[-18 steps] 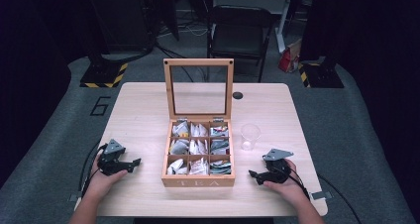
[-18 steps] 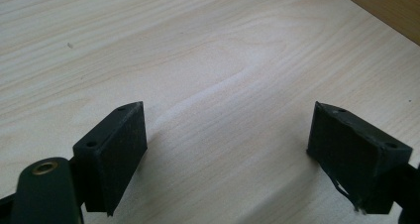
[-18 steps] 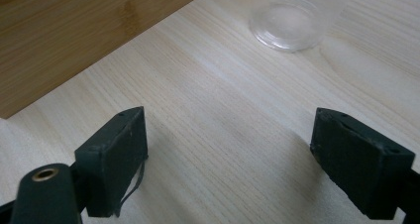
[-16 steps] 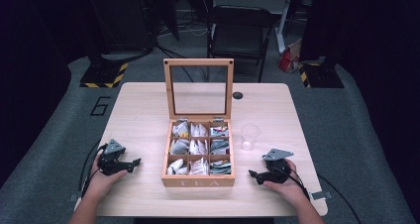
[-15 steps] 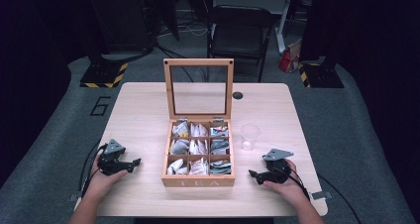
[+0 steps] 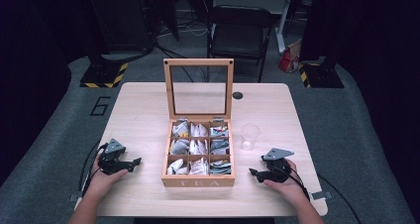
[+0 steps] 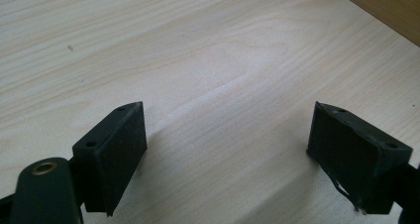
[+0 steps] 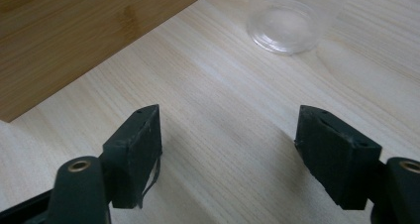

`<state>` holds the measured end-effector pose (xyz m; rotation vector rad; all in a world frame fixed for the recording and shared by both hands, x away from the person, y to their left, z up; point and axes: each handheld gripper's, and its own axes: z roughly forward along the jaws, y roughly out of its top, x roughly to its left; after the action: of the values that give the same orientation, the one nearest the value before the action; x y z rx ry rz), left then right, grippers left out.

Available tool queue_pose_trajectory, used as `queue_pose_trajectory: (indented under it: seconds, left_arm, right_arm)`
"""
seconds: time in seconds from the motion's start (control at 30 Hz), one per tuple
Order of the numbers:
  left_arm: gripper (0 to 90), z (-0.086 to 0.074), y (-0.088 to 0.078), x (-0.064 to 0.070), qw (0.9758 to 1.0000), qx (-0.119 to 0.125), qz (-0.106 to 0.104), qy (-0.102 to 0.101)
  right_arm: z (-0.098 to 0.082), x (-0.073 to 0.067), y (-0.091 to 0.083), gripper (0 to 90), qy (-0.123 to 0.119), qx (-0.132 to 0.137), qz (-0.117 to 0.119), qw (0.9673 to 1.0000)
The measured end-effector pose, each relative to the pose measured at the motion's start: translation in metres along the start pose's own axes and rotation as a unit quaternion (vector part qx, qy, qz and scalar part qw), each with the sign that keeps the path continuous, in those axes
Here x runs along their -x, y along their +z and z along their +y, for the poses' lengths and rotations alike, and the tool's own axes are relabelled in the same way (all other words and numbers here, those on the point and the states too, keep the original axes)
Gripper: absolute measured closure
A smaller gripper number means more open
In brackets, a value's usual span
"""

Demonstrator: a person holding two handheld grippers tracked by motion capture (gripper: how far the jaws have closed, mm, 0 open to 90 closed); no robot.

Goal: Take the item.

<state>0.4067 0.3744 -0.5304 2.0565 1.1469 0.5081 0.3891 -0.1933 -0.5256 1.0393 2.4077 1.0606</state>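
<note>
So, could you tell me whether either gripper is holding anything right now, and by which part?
Nothing is held. The left gripper and right gripper rest open on the table, with bare wood between their jaws.

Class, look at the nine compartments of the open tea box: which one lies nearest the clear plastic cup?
The right-hand compartment of the back row of the tea box: it alone borders both the lid side and the wall facing the cup.

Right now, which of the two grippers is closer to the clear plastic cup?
The right gripper: the clear plastic cup stands just beyond it, right of the tea box. The left gripper rests across the box, farther off.
</note>
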Motion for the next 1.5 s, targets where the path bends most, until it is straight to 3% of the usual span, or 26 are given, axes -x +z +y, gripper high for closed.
queue_pose_trajectory:
  seconds: [0.1, 0.27, 0.43, 0.67, 0.9, 1.1, 1.2, 1.4, 1.43, 1.5]
  left_arm:
    - [14.8, 0.0, 0.0, 0.0, 1.0, 0.002, 0.001, -0.002]
    - [14.8, 0.0, 0.0, 0.0, 1.0, 0.002, 0.004, 0.001]
    - [14.8, 0.0, -0.001, 0.001, 1.0, -0.001, 0.003, -0.001]
    - [14.8, -0.001, -0.001, 0.001, 1.0, 0.001, 0.001, -0.002]
    - [14.8, -0.001, -0.001, 0.0, 1.0, 0.001, 0.003, 0.003]
    - [14.8, -0.001, -0.001, 0.001, 1.0, 0.001, 0.003, 0.003]
    - [14.8, -0.001, -0.001, 0.001, 1.0, 0.001, 0.003, 0.002]
    - [14.8, -0.001, -0.001, 0.001, 1.0, 0.001, 0.004, 0.003]
    - [14.8, -0.001, -0.001, 0.001, 1.0, 0.001, 0.004, 0.003]
    - [14.8, -0.001, -0.001, 0.001, 1.0, 0.001, 0.004, 0.003]
  right_arm:
    - [0.001, 0.0, -0.001, 29.8, -0.007, -0.007, 0.003, 1.0]
    - [0.003, -0.003, -0.003, 34.2, 0.002, -0.014, -0.002, 0.9999]
    - [0.006, -0.006, -0.004, 38.8, 0.006, -0.026, 0.012, 0.9996]
    - [0.015, -0.007, -0.009, 42.7, 0.017, -0.018, 0.017, 0.9995]
    - [0.023, -0.011, -0.016, 42.5, 0.01, -0.023, 0.007, 0.9997]
    - [0.036, -0.016, -0.027, 42.7, 0.019, 0.003, 0.012, 0.9997]
    - [0.041, -0.018, -0.03, 42.2, 0.021, 0.004, 0.014, 0.9997]
    - [0.051, -0.022, -0.034, 45.1, 0.003, -0.002, 0.022, 0.9997]
    - [0.056, -0.025, -0.036, 45.5, -0.008, -0.003, 0.022, 0.9997]
    - [0.06, -0.027, -0.037, 45.6, -0.007, -0.003, 0.028, 0.9996]
